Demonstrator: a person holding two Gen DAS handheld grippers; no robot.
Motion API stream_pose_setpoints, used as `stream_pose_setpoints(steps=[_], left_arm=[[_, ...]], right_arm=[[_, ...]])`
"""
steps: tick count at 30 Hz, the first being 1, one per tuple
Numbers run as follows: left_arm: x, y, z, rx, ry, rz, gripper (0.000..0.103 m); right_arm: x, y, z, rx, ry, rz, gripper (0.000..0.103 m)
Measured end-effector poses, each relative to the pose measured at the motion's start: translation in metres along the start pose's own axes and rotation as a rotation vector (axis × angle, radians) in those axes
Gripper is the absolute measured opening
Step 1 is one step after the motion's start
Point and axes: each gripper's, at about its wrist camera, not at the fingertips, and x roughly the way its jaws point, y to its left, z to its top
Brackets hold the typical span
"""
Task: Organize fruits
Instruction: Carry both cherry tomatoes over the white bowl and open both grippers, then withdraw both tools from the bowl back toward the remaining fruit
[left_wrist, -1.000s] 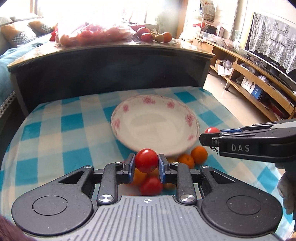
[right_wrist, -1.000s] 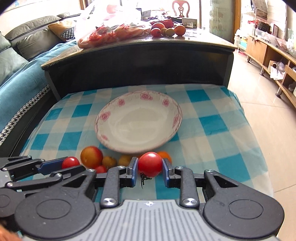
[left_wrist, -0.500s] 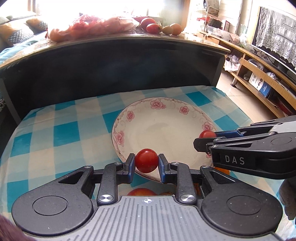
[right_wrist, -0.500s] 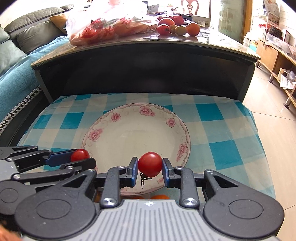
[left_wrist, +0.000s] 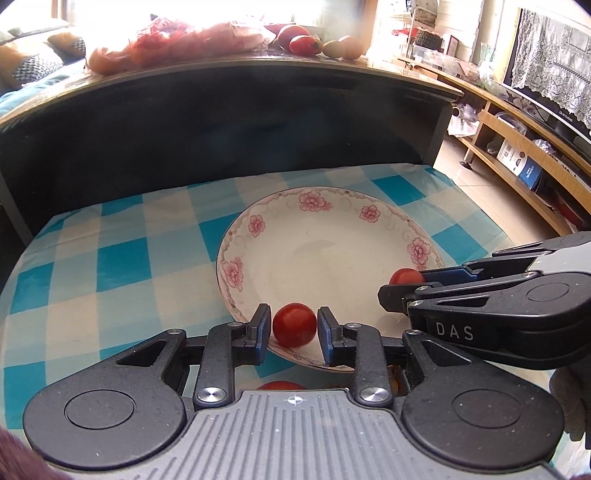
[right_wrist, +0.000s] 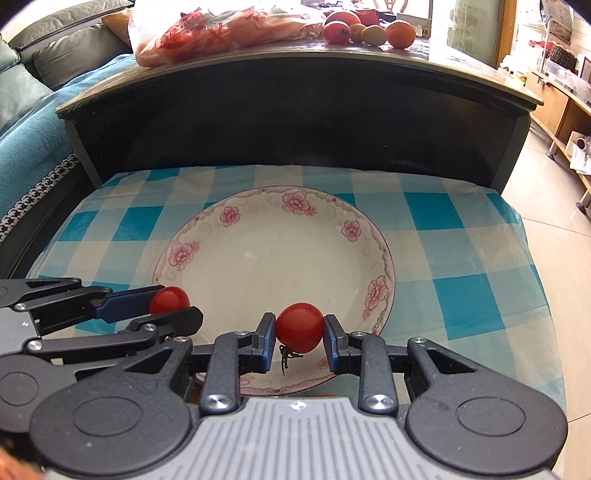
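Left gripper (left_wrist: 294, 325) opening, tomato (left_wrist: 294, 324) between (over plate (left_wrist: 332, 206)).

You are working on a blue-and-white checked tablecloth (right_wrist: 436, 218) in front of a dark, curved-topped cabinet (right_wrist: 295, 110) with a glossy brown top. To your left sits a grey-green sofa (right_wrist: 55, 48) draped with a teal throw (right_wrist: 26, 147) and patterned cushions (left_wrist: 33, 62). To your right, pale floor tiles (right_wrist: 554, 229) run towards long wooden shelving (left_wrist: 524, 147), with a lace cloth (left_wrist: 554, 55) hanging above it. Strong daylight floods in from behind the cabinet.
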Motion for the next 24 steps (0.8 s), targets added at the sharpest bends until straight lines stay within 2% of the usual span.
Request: stream_pose_setpoints(steps=[24], left_arm=[[-0.017,0.010,0.004,-0.038,-0.012,0.027,0.041]], right_arm=[[-0.019,-0.015,0.003,0.071,-0.047,-0.003,0.032]])
